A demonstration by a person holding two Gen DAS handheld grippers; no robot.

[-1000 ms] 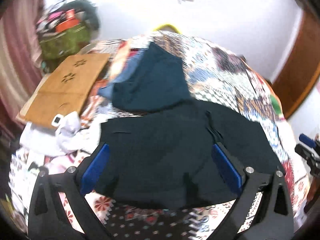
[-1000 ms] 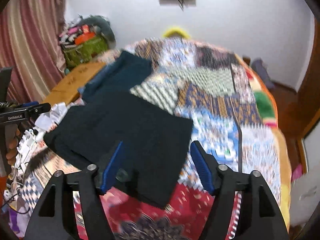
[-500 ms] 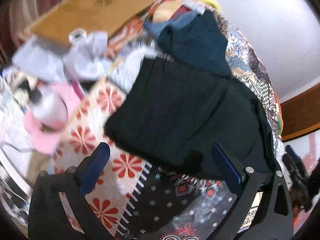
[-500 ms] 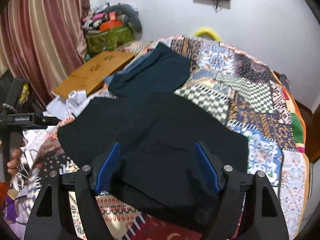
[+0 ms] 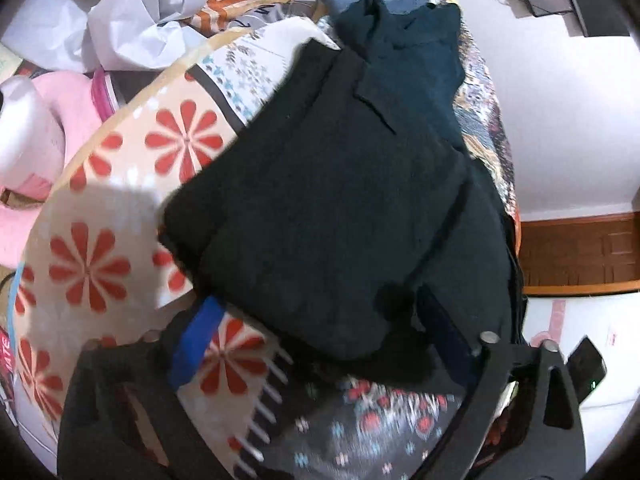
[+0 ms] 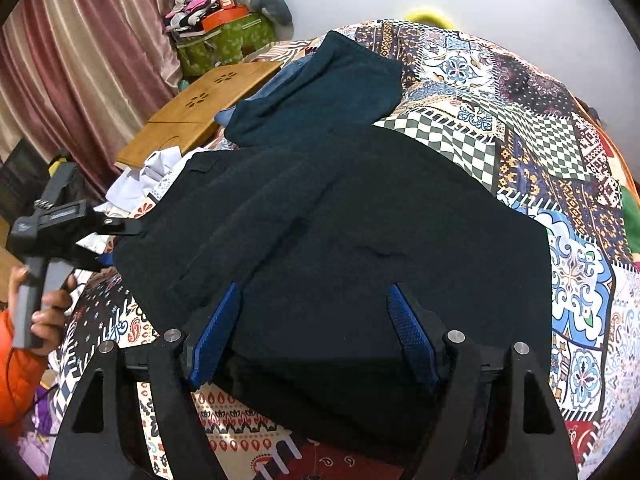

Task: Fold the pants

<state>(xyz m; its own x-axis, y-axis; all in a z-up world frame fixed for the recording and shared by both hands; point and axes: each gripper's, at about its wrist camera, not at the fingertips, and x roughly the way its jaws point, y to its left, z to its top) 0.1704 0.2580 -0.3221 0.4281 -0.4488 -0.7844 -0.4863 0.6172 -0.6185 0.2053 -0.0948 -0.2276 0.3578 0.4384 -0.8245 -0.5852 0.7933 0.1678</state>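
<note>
Black pants (image 6: 360,220) lie folded flat on the patchwork bedspread (image 6: 520,140). My right gripper (image 6: 314,288) hovers low over their near edge, its blue pads (image 6: 216,336) apart and the cloth between them. In the left wrist view the pants (image 5: 340,200) fill the middle. My left gripper (image 5: 318,298) straddles their near corner, and its jaws are closing with cloth between them; the pads (image 5: 196,340) do not pinch it. From the right wrist view the left gripper (image 6: 120,246) sits at the pants' left edge, held by a hand in an orange sleeve (image 6: 16,360).
A dark teal garment (image 6: 320,92) lies over a blue one behind the pants. A wooden lap desk (image 6: 200,108) and crumpled white cloth (image 5: 140,20) sit at the bed's left side, with pink items (image 5: 60,112) beside them. A green bag (image 6: 224,40) and curtain (image 6: 80,60) stand beyond.
The left gripper dropped and rolled, coming close to the pants' near corner, and its jaws narrowed a little. The right gripper sank toward the pants' near edge.
</note>
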